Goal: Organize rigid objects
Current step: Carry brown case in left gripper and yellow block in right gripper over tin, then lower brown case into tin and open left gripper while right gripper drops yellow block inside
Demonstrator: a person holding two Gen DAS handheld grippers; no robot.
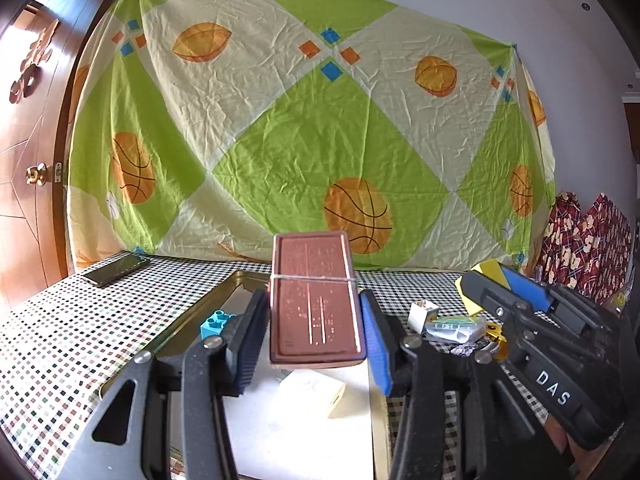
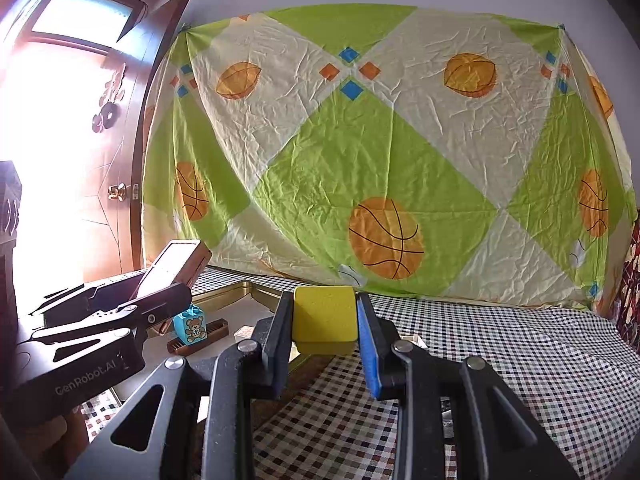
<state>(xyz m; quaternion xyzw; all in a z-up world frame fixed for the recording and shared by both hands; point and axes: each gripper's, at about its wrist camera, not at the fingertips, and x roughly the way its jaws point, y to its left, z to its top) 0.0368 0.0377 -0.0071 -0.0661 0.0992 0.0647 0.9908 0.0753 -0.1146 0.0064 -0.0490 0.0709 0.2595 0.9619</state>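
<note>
**Both Grippers Loaded Above the Tray**

A carrying step was judged to be in hand: each tool was already loaded and held clear of the checked tablecloth (image 2: 500, 344). The left gripper (image 1: 316, 320) was closed on a flat, reddish-brown rectangular case (image 1: 316, 300), gripped by its long sides and tilted up at the far end, above the white floor of the gold-rimmed tray (image 1: 200, 312). The right gripper (image 2: 324, 328) was clamped on a yellow rounded cube of matt plastic (image 2: 324, 312), raised near the tray's right edge.

The next move was judged to call for lowering the case onto a bare part of the tray floor, level, with the fingers parted only once it was supported. A cream-white block (image 1: 316, 396) lay just below the case, and a turquoise toy brick printed with a bear (image 2: 194, 326) stood further back in the tray beside a dark brown ribbed piece (image 2: 200, 338); both would have to be cleared. The cube would have to wait or be set down apart.

The case showed a raised rim, fine embossed lines and dots on its face, and a thin pale band round its width. Its surface looked hard and smooth, so a slip between the pads was thought possible. Small loose items (image 1: 452, 326) were left on the cloth to the right of the tray.
</note>
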